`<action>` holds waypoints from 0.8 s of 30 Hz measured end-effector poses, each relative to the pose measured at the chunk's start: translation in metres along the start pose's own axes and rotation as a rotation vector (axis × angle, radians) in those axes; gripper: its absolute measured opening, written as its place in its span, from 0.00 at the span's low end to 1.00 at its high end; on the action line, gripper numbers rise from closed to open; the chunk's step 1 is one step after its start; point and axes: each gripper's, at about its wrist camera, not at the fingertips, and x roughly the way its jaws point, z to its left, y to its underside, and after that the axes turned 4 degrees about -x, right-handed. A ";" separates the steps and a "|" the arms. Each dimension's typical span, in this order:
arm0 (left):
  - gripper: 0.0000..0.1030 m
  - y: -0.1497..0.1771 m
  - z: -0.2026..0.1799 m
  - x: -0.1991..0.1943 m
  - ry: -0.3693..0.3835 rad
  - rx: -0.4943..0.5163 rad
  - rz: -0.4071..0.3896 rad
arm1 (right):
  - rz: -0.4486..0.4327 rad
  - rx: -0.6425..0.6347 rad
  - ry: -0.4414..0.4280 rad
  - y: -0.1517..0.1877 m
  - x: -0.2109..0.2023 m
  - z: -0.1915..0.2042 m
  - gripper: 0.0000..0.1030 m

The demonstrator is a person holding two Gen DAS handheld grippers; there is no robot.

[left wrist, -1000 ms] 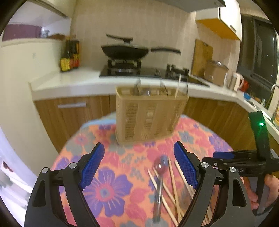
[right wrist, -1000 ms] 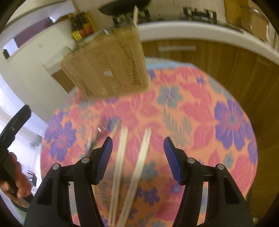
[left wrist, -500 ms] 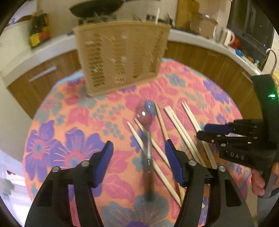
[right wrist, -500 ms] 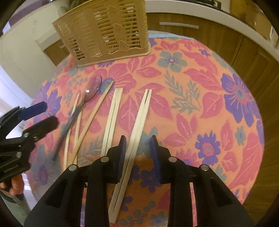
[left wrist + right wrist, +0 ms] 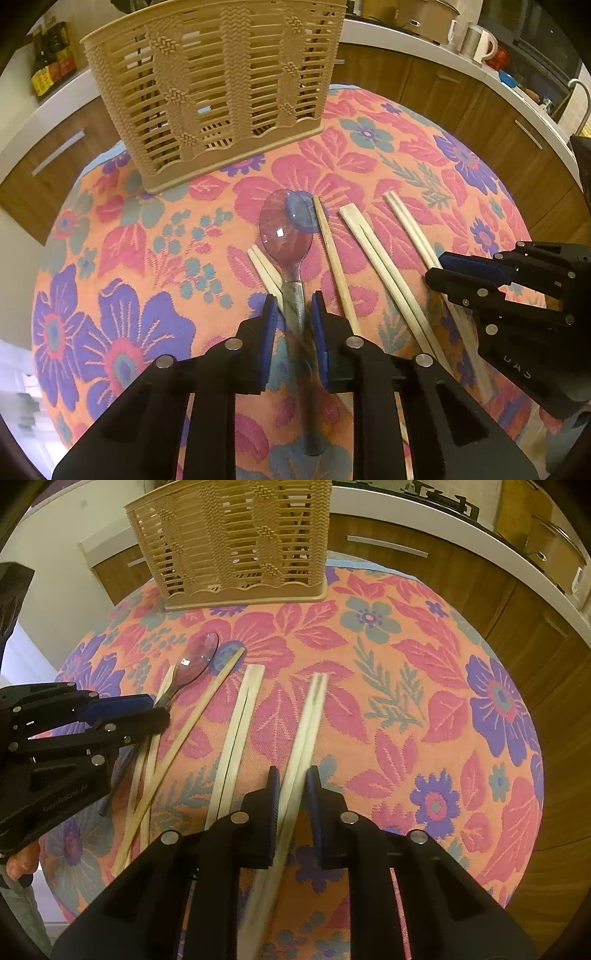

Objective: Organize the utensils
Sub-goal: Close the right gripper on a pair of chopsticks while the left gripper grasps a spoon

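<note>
Both tools have closed in since half a second ago: the left tool [image 5: 294, 306], then spread wide over the spoon, now has its blue pads drawn in on either side of the handle, and the right tool [image 5: 291, 779], already narrowed, has lowered and tightened on a chopstick pair. Reading left to right across the round worktop with its orange floral cloth [image 5: 110, 258]: a beige slotted plastic utensil basket [image 5: 218, 85] stands upright at the far edge, a few utensils visible through its slots. In front of it, flat on the cloth, lies a translucent purple plastic spoon with a grey handle [image 5: 286, 232], bowl toward the basket; the left tool's pads sit against or just beside its handle, so it appears clamped on the spoon, though actual contact cannot be confirmed. A pair of pale wooden chopsticks [image 5: 264, 264] passes beneath the spoon's neck on its left. Just right of the bowl lies a single tan wooden chopstick [image 5: 334, 258], angled. Next comes a second pale chopstick pair [image 5: 380, 262], tips together, the sticks spreading slightly toward the near side. Furthest right, a third pale chopstick pair [image 5: 310, 716] lies between the right tool's pads, which are nearly together around it; its near part is blurred in the right wrist view. In the left wrist view the right tool [image 5: 439, 267] is seen from the side, low over this pair. In the right wrist view the left tool [image 5: 155, 709] is seen likewise over the spoon handle.
</note>
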 end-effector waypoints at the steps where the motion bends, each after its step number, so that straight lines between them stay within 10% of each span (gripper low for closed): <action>1: 0.16 0.000 -0.001 0.000 -0.004 -0.001 -0.003 | -0.002 -0.001 -0.001 0.000 0.000 0.001 0.10; 21: 0.12 0.028 0.054 -0.024 -0.058 -0.211 -0.013 | 0.032 0.056 0.008 0.002 -0.004 -0.036 0.10; 24: 0.32 0.026 0.054 -0.026 -0.057 -0.199 -0.012 | 0.056 0.071 -0.028 0.003 -0.002 -0.043 0.10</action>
